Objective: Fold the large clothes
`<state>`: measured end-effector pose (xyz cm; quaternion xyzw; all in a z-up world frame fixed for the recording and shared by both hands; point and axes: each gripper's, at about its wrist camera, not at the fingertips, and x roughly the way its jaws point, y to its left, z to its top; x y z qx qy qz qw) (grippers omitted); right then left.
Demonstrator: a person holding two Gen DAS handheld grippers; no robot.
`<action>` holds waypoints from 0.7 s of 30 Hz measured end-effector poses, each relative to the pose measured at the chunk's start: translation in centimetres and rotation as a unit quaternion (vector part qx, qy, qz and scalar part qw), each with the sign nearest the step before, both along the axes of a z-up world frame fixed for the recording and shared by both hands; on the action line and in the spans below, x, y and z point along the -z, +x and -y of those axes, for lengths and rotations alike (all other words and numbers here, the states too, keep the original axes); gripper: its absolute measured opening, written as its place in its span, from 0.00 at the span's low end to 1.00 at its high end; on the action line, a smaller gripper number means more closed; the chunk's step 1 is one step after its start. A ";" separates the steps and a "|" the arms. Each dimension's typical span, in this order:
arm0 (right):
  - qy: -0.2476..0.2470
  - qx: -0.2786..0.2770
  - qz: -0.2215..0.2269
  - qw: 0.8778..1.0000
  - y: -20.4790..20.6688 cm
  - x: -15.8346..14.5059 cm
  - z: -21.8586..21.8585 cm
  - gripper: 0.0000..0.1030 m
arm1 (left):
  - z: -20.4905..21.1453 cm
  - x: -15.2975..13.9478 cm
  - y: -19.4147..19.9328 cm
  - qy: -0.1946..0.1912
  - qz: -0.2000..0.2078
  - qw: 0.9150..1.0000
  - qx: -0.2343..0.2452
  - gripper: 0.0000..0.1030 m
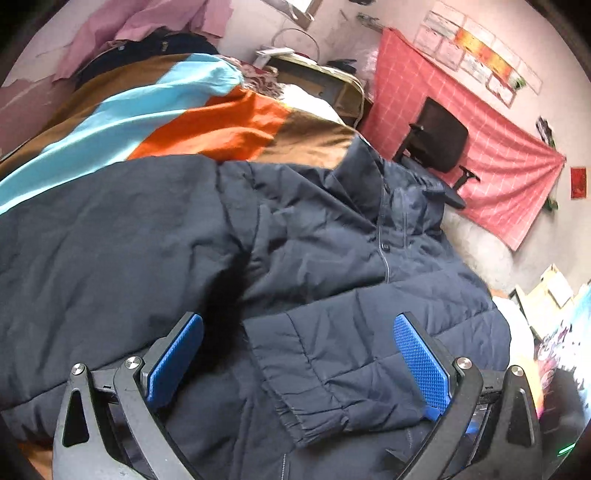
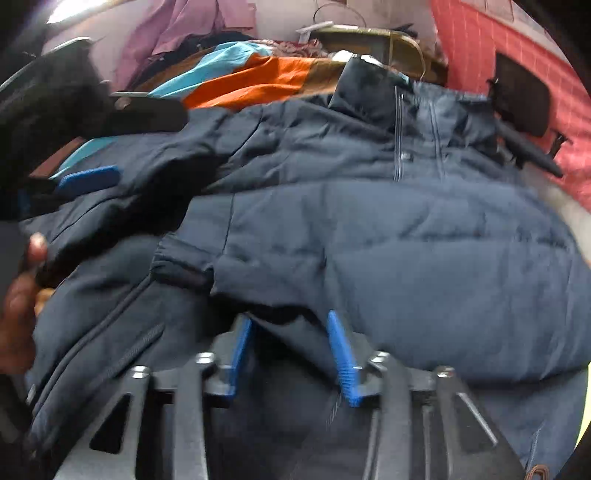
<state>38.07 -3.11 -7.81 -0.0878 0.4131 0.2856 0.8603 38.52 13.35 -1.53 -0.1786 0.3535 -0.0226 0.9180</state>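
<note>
A large navy puffer jacket [image 1: 314, 240] lies spread on a bed, collar toward the far right, with one sleeve folded across its front so the cuff [image 1: 314, 413] lies near me. My left gripper [image 1: 299, 354] is open, its blue pads wide apart just above the sleeve cuff, holding nothing. In the right wrist view the jacket [image 2: 406, 240] fills the frame. My right gripper [image 2: 290, 347] has its blue pads partly closed around a fold of the jacket's edge. The left gripper [image 2: 88, 177] shows at the left edge there.
A striped bedspread [image 1: 184, 122] in brown, light blue and orange covers the bed behind the jacket. A black office chair [image 1: 439, 144] stands against a red checked cloth [image 1: 498, 158] on the wall. Pink clothes [image 1: 147, 22] hang at the back. Papers [image 1: 550, 295] lie at the right.
</note>
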 end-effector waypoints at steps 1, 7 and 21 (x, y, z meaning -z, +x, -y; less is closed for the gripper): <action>0.015 -0.003 -0.005 1.000 -0.3 -0.4 0.9 0.68 | 0.4 0.3 0.3 0.005 -0.005 1.000 0.005 0.98; 0.063 0.061 0.048 0.995 -0.7 -4.7 9.1 0.73 | 3.1 3.3 1.6 0.067 -0.040 0.996 0.041 0.98; 0.004 0.287 0.050 0.957 10.2 0.5 20.4 0.32 | 5.8 8.9 2.5 0.192 -0.095 0.976 0.045 0.99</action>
